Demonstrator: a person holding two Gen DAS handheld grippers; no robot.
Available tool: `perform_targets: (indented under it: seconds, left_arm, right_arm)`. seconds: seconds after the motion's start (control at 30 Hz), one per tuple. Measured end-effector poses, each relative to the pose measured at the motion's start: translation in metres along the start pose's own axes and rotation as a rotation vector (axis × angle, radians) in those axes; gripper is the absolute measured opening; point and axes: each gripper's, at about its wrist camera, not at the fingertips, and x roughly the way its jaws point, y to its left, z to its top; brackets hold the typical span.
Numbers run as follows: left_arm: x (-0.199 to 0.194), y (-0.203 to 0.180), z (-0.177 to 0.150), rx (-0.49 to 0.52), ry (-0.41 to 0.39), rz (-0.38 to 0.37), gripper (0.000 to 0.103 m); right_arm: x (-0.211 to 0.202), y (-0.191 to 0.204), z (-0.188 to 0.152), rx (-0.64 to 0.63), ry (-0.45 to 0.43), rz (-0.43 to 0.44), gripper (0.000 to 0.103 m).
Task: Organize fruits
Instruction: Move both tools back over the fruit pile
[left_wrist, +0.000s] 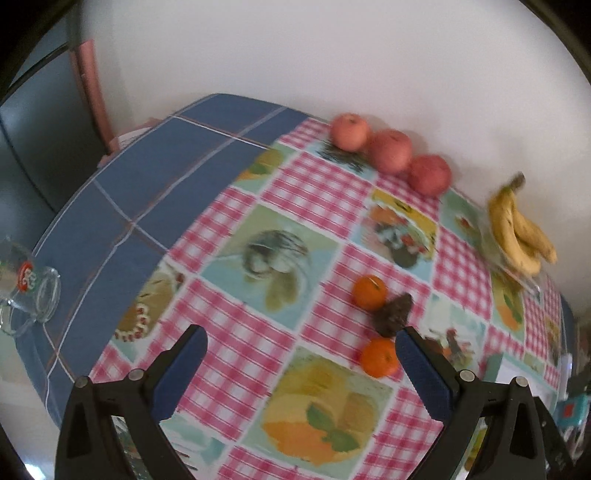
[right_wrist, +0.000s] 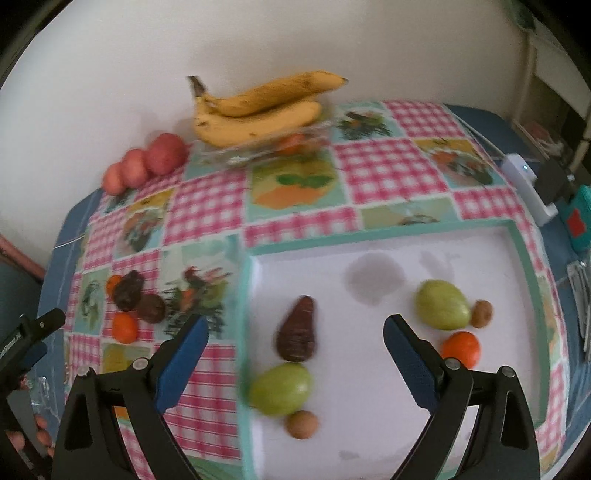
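Observation:
My left gripper (left_wrist: 301, 338) is open and empty above the checked tablecloth. Two oranges (left_wrist: 369, 291) (left_wrist: 379, 357) and a dark avocado (left_wrist: 393, 314) lie just ahead by its right finger. Three apples (left_wrist: 390, 150) sit at the back by the wall, with bananas (left_wrist: 519, 232) on a glass dish. My right gripper (right_wrist: 295, 332) is open and empty over a white tray (right_wrist: 369, 424). The tray holds a dark avocado (right_wrist: 297, 334), two green fruits (right_wrist: 280, 388) (right_wrist: 441, 304), an orange (right_wrist: 461, 349) and two small brown fruits (right_wrist: 302, 424) (right_wrist: 481, 314).
A glass mug (left_wrist: 29, 284) lies on the blue cloth at the left. A white device (right_wrist: 524, 184) and teal box (right_wrist: 578, 221) stand at the table's right edge. The left gripper tip (right_wrist: 37, 328) shows at the right wrist view's left.

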Motion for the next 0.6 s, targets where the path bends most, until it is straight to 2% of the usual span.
perform_targets:
  seconds: [0.33,0.6]
  left_arm:
    - [0.008,0.009,0.008,-0.002,-0.029,-0.024,0.103]
    - [0.012,0.005,0.024,-0.023,-0.144,-0.067,0.103]
  right_arm:
    - [0.000,0.054,0.002,-0.109,-0.045,0.061,0.096]
    - [0.011,0.089,0.005,-0.187,-0.049,0.063,0.096]
